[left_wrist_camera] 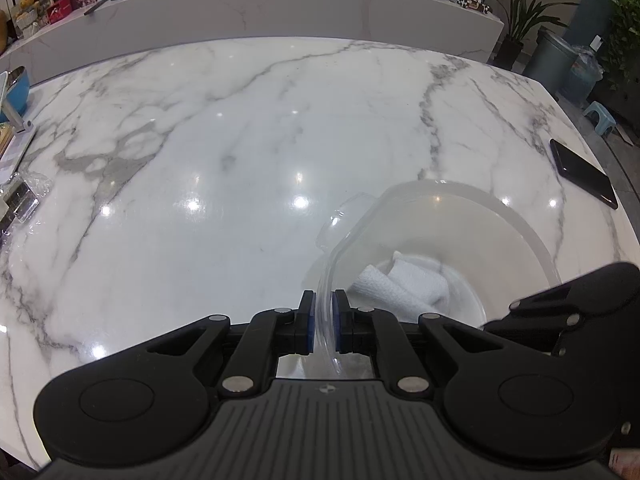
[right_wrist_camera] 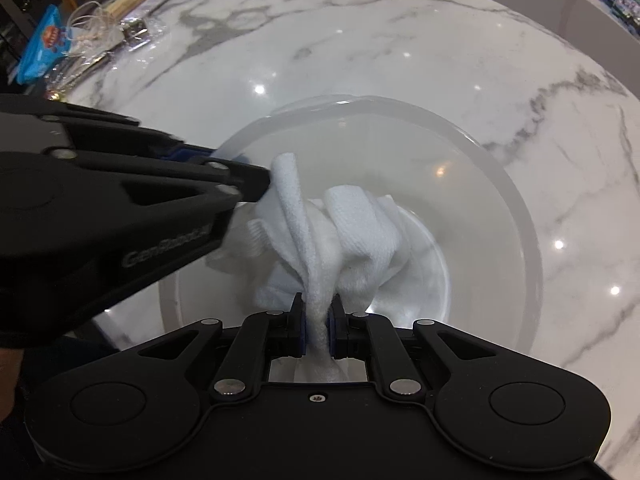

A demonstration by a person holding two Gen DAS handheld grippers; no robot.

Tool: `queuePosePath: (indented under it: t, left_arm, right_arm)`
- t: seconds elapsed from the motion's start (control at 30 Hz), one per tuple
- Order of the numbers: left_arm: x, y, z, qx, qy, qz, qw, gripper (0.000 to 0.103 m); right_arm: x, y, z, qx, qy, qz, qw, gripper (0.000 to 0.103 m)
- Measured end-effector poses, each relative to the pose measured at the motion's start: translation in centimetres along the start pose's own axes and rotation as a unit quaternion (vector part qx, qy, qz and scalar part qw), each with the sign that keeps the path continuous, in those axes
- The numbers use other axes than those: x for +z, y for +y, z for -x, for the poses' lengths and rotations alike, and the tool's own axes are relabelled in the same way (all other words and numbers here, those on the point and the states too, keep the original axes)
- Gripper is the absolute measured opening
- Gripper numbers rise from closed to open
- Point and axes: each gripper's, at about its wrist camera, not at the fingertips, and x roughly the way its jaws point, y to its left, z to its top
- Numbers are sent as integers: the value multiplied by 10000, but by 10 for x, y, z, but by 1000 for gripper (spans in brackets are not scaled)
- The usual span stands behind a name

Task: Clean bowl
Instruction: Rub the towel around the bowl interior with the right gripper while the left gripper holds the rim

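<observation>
Left hand-held gripper (left_wrist_camera: pixel 324 322): jaws narrow, blue pads clamped on the near rim of the clear bowl (left_wrist_camera: pixel 516 224); the rim passes between the two pads. Bowl stands on the white marble table (left_wrist_camera: pixel 224 152), toward its right part in the left wrist view. Bowl wall is transparent to frosted; the table's veining shows through the base.

Right hand-held gripper (right_wrist_camera: pixel 318 320): jaws narrow, closed on a bunched fold of the white cloth (right_wrist_camera: pixel 352 220). Cloth hangs from the pads down into the bowl (right_wrist_camera: pixel 520 216), its lower folds spread over the bowl's bottom. One fold stands up just beside the tip of the left hand-held gripper (right_wrist_camera: pixel 240 168), which enters from the left at the bowl's rim; contact between cloth and that tip cannot be told.

In the left wrist view the cloth (left_wrist_camera: pixel 404 280) shows as rolled white folds low inside the bowl, and part of the right hand-held gripper (left_wrist_camera: pixel 568 312) shows at the right edge.

Other items on table: black phone (left_wrist_camera: pixel 582 174) near the right edge, well apart from the bowl; blue packet (right_wrist_camera: pixel 42 46) and clear wrapping (right_wrist_camera: pixel 92 20) at the far left.
</observation>
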Motion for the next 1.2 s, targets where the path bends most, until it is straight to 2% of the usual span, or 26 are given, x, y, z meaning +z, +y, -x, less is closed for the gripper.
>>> queuePosePath:
  t: [0.3, 0.4, 0.6, 0.77, 0.97, 1.2]
  left_arm:
    - [1, -1, 0, 11, 10, 9, 10000, 7]
    - [0, 1, 0, 34, 7, 42, 10000, 7]
    - [1, 2, 0, 65, -2, 62, 10000, 7]
    - [1, 2, -1, 53, 2, 76, 10000, 7]
    - [2, 4, -2, 44, 3, 65, 10000, 7]
    - [1, 3, -2, 33, 15, 32, 10000, 8]
  right_arm:
    - [10, -13, 1, -499, -355, -175, 9980, 8]
    - [11, -11, -1, -489, -408, -140, 9979, 7]
    - [11, -7, 0, -87, -338, -110, 9993, 7]
    - [7, 2, 1, 0, -202, 33, 9998, 7]
    - [2, -3, 0, -66, -100, -10, 9999, 7]
    - [5, -19, 1, -298, -236, -219, 9990, 7]
